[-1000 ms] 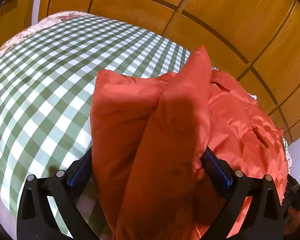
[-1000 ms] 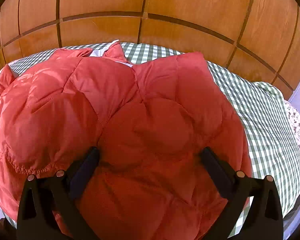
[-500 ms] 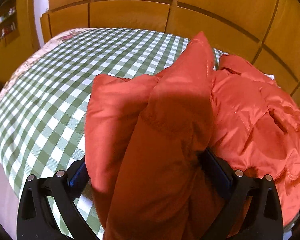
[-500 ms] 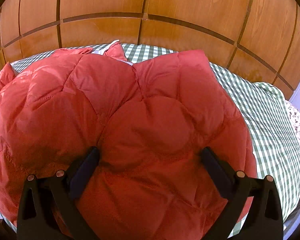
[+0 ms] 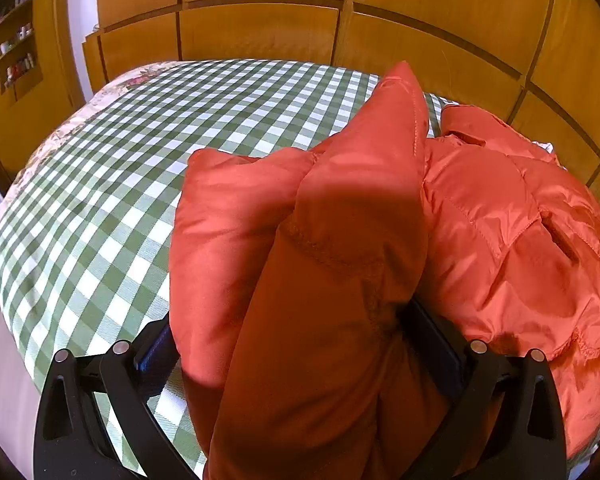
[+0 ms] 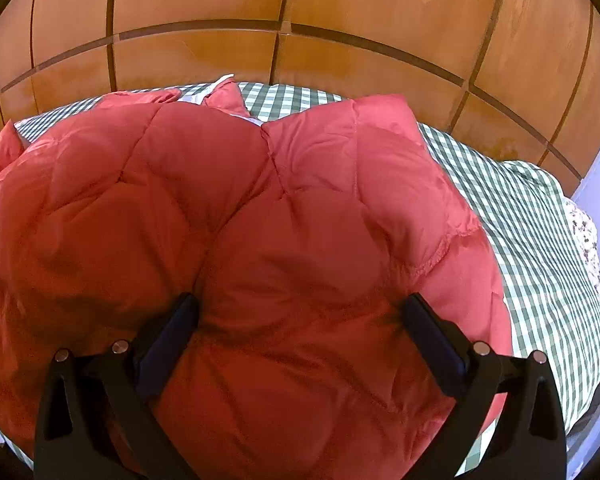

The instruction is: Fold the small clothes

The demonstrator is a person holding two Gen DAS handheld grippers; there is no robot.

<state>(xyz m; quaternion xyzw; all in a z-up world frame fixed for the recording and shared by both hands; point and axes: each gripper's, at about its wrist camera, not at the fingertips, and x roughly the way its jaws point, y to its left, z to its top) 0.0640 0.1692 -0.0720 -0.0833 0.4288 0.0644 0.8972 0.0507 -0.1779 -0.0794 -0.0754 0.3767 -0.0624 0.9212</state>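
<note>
A red quilted puffer jacket [image 5: 500, 240] lies on a bed with a green-and-white checked cover [image 5: 160, 152]. My left gripper [image 5: 296, 344] has its fingers spread wide around a bunched, raised fold of the jacket [image 5: 340, 240], which fills the gap between them. My right gripper [image 6: 300, 332] has its fingers spread wide with a thick padded part of the same jacket [image 6: 300, 240] between them. The fingertips are partly buried in the fabric in both views. The jacket's collar [image 6: 224, 96] lies at the far side.
Wooden panelled wardrobe doors [image 6: 300, 20] stand right behind the bed. A small wall shelf with bottles [image 5: 16, 52] is at the far left. Bare checked cover [image 6: 540, 220] lies to the right of the jacket, with the bed's edge beyond it.
The left gripper has swung to the right with the raised fold, so the view shows more of the wardrobe and shelf. The right gripper has pushed slightly further over the jacket.
</note>
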